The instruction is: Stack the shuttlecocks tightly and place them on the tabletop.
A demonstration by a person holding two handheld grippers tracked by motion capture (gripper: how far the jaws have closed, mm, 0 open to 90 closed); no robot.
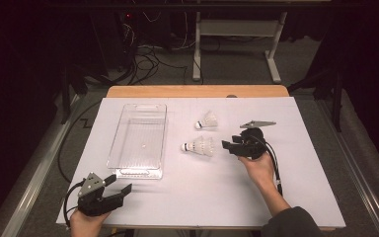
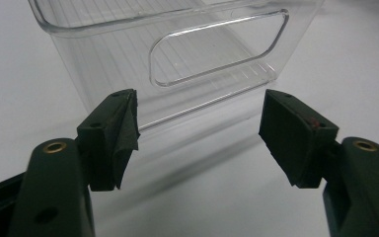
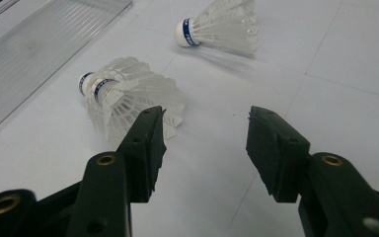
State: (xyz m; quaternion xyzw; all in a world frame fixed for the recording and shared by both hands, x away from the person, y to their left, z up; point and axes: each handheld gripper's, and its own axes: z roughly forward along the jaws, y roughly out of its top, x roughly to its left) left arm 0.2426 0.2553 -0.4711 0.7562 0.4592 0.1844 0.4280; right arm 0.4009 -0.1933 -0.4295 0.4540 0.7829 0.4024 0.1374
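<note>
Left gripper sits closest to the cam, at approx 7 o'clock on the table, jaws spread w/ nothing between them. In the left gripper view its jaws point at the near end wall of the clear plastic bin, not touching it. The bin lies at 10 o'clock on the table. Right gripper is out around 2 o'clock, jaws spread too, nothing pinched. Near shuttlecock lies on its side just beside those jaws at their 9 o'clock, cork pointing toward the bin. In the right gripper view the left jaw overlaps its feathers; can't tell if touching. Far shuttlecock lies further back, approx 12 o'clock, apart from both.
</note>
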